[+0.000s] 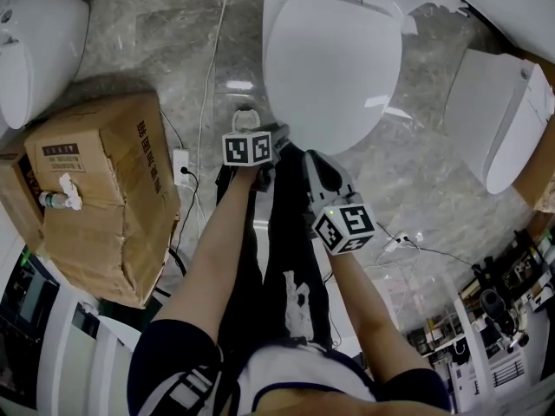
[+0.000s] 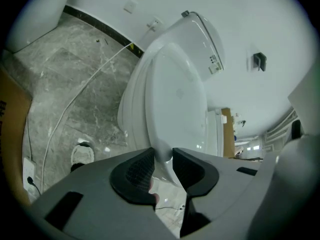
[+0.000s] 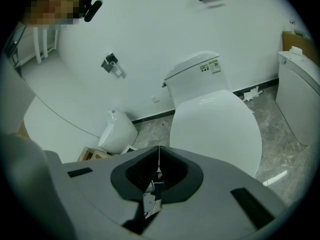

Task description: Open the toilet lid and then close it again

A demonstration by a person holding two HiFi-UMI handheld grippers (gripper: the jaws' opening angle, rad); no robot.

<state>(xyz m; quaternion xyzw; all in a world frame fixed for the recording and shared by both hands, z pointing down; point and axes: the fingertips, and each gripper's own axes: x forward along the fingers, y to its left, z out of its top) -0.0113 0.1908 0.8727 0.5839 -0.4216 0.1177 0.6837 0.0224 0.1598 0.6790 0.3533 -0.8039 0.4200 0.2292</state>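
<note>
At the far left of the head view a white floor-standing fixture (image 1: 35,55) sits on the grey marbled floor (image 1: 156,33). Just below it in the picture is a worn cardboard box (image 1: 100,198) with a small bottle (image 1: 59,199) lying on top. Beside the box's right edge a white power strip (image 1: 181,166) rests on the floor, and a thin white cable (image 1: 213,68) runs up from that area toward the wall.

Next comes the left gripper (image 1: 281,137), its marker cube (image 1: 247,148) facing up, held on a bare forearm (image 1: 217,258). Its own view shows the front rim of the toilet lid (image 1: 334,68) standing between the two dark pads (image 2: 137,171), with both jaw tips against the rim (the gap between them is filled by white plastic), so the tongs are clamped on the lid's edge. A light shoe (image 2: 82,154) shows on the floor to the left of the jaws.

The lid itself lies down flat over the bowl, in the upper middle of the head view, with the tank (image 3: 192,79) behind it against the white wall.

Just to the right, the right gripper (image 1: 310,157) hovers near the front of the bowl. Its jaws are pressed together with nothing between them, and the lid lies ahead and to the right of them, apart from the tips.

Farther right stands a second white toilet (image 1: 503,124), and cluttered shelving (image 1: 507,319) fills the lower right corner.
</note>
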